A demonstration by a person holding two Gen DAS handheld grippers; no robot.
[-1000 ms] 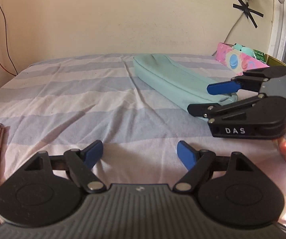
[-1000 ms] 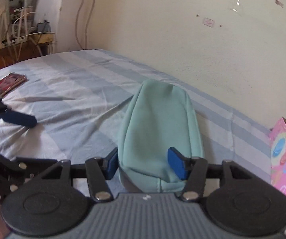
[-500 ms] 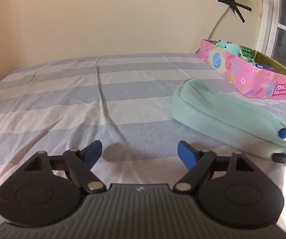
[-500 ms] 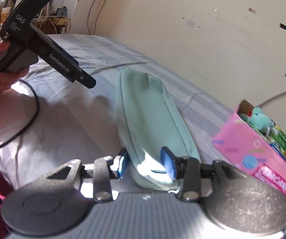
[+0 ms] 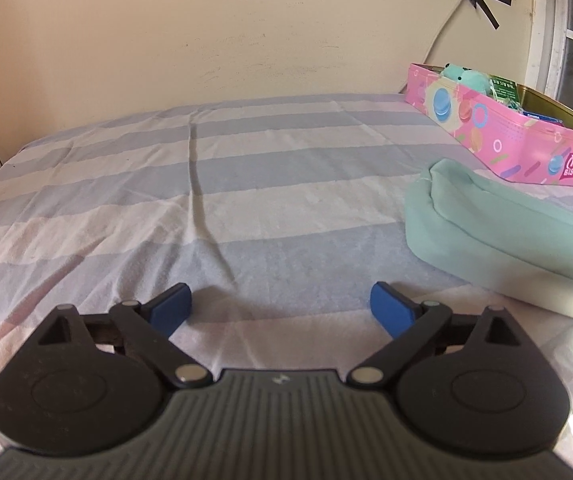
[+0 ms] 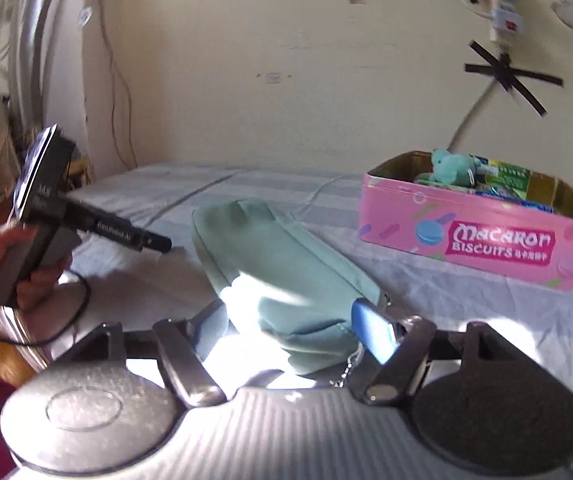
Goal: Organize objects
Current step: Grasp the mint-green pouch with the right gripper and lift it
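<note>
Right wrist view first: the right gripper had its jaws spreading apart, with the near end of the mint-green pouch lying between them on the bed sheet. The pads no longer pressed on the fabric, so the pouch was released and rested on the bed. A small chain showed at the pouch's near end, just by the right-hand blue pad. Sunlight washed out the left-hand pad.

Ahead and to the right of that gripper sat the pink biscuit tin, open at the top and standing apart from the pouch. Inside it a teal plush toy poked above the rim at the far left corner, with green packets beside it and something blue further right; what those were I could not tell.

Off to the left, a hand held the left gripper, seen side-on.

From the left wrist view, the left gripper was opening wide over bare striped sheet, nothing between its blue pads. The pouch lay ahead to its right, and the tin stood beyond, just behind the pouch, near the wall.
</note>
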